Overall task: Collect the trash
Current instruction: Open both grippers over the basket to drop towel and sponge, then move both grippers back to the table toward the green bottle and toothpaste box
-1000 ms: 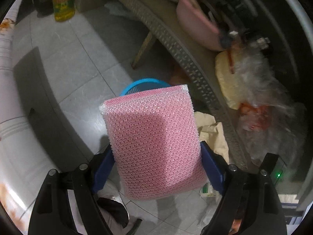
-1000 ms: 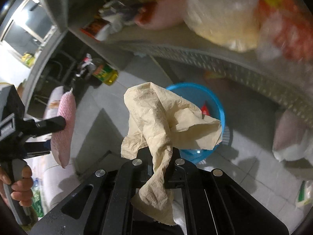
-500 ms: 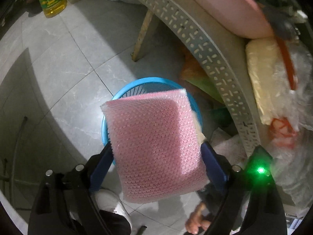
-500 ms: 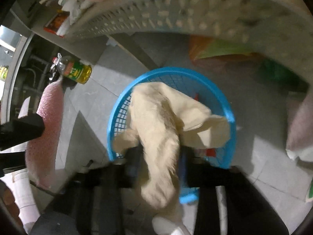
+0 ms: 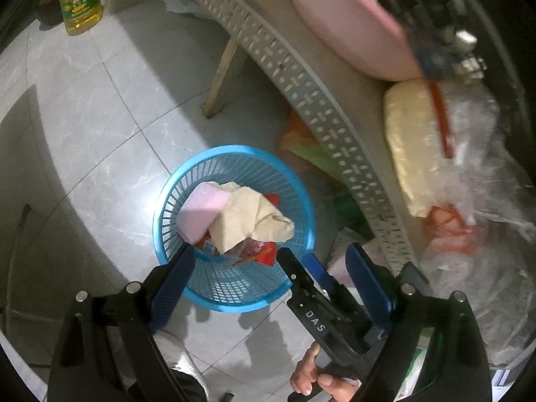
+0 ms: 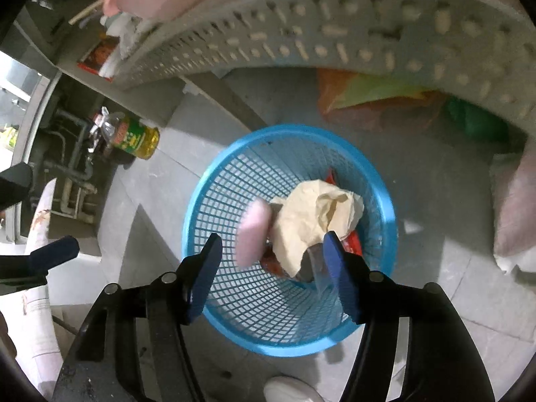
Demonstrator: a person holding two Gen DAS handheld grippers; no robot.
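Note:
A blue mesh basket (image 5: pixel 234 149) (image 6: pixel 291 129) stands on the tiled floor beside the table. In it lie a pink foam sheet (image 5: pixel 204 207), a crumpled beige paper (image 5: pixel 248 217) (image 6: pixel 315 221) and red wrappers (image 5: pixel 264 254). The right wrist view shows the pink foam sheet (image 6: pixel 253 234) blurred above the basket's mesh. My left gripper (image 5: pixel 268 268) hangs open over the basket, empty. My right gripper (image 6: pixel 273 268) is over the basket too, its jaws opening with nothing between them. Its black body reaches into the left wrist view, with a hand (image 5: pixel 318 382) on it.
A grey table with a perforated rim (image 5: pixel 301 93) (image 6: pixel 335 40) overhangs the basket, carrying a pink basin (image 5: pixel 351 26) and plastic bags (image 5: pixel 469 184). Its wooden leg (image 5: pixel 221 77) stands behind. An oil bottle (image 5: pixel 82 3) (image 6: pixel 137 137) sits on the floor. Orange and green bags (image 6: pixel 375 97) lie under the table.
Both grippers let go: the pink foam left the left gripper and the beige paper left the right, and both dropped into the basket. Both grippers sank closer to the basket.

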